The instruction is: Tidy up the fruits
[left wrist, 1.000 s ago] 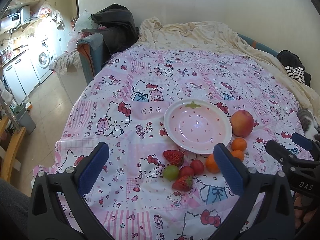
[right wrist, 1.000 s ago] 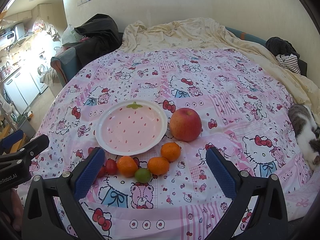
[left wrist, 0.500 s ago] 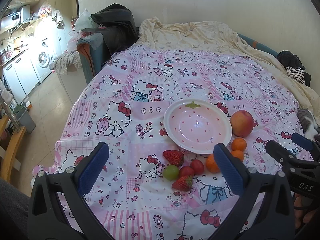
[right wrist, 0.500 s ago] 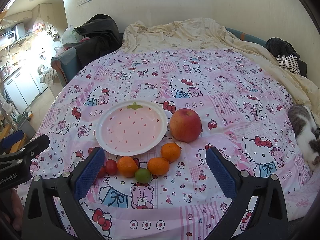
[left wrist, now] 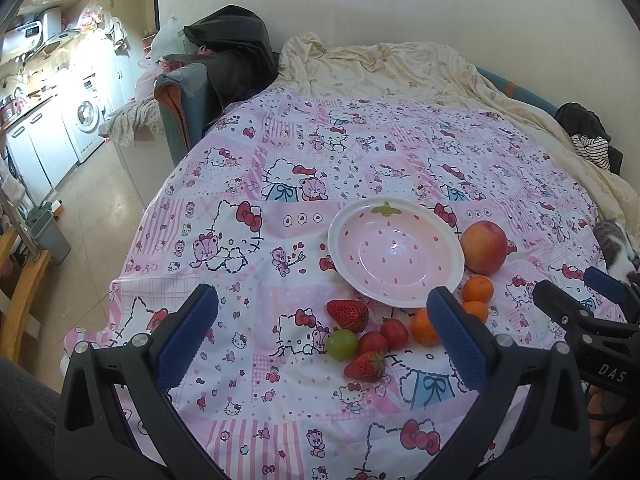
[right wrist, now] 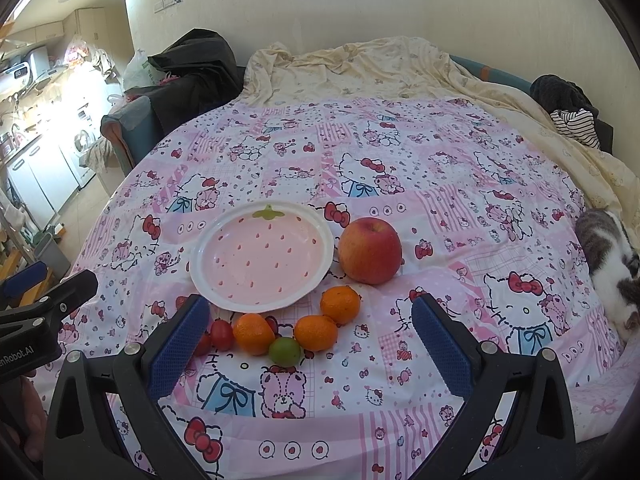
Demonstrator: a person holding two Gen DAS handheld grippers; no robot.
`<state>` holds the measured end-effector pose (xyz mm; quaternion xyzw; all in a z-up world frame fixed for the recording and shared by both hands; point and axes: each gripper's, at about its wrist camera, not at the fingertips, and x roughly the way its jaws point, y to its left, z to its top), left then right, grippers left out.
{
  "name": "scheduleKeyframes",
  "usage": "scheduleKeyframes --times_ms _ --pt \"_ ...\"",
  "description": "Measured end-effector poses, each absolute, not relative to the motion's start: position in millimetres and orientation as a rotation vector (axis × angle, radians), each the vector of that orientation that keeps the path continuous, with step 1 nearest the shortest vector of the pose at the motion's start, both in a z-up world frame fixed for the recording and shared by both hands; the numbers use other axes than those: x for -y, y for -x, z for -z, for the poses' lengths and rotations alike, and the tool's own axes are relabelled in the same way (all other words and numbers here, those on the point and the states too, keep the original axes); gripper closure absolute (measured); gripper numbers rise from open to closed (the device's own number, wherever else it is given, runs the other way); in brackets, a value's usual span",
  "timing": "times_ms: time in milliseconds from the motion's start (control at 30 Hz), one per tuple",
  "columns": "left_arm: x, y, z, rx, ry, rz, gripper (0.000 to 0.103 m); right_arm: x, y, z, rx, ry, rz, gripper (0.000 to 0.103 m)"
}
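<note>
An empty pink strawberry-pattern plate [left wrist: 396, 220] [right wrist: 262, 258] sits on the pink cartoon-print bedspread [left wrist: 320, 160]. Right of it stands a red apple [left wrist: 483, 252] [right wrist: 370, 250]. In front of the plate lie three mandarins [right wrist: 340, 304], a green lime [left wrist: 341, 344] [right wrist: 284, 351], cherry tomatoes [left wrist: 394, 333] [right wrist: 221, 334] and two strawberries [left wrist: 347, 314]. My left gripper [left wrist: 326, 340] hovers open above the strawberries and lime. My right gripper [right wrist: 310, 346] hovers open above the mandarins and lime. Neither holds anything.
A grey-and-white cat [right wrist: 610, 264] lies at the bed's right edge. A cream sheet [right wrist: 360, 68] covers the far part of the bed. Dark clothes on a chair [left wrist: 224, 64] stand at the back left, with a kitchen floor [left wrist: 92, 200] to the left.
</note>
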<state>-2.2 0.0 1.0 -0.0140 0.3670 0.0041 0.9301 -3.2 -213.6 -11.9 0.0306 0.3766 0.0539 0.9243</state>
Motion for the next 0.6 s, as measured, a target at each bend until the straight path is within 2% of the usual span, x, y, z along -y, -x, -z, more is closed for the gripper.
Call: scheduleKeyframes --times_ms 600 --pt "-0.4 2.7 -1.0 -0.759 0.03 -0.011 0.0 213.4 3.2 12.3 -0.773 -0.063 -0.11 0.0"
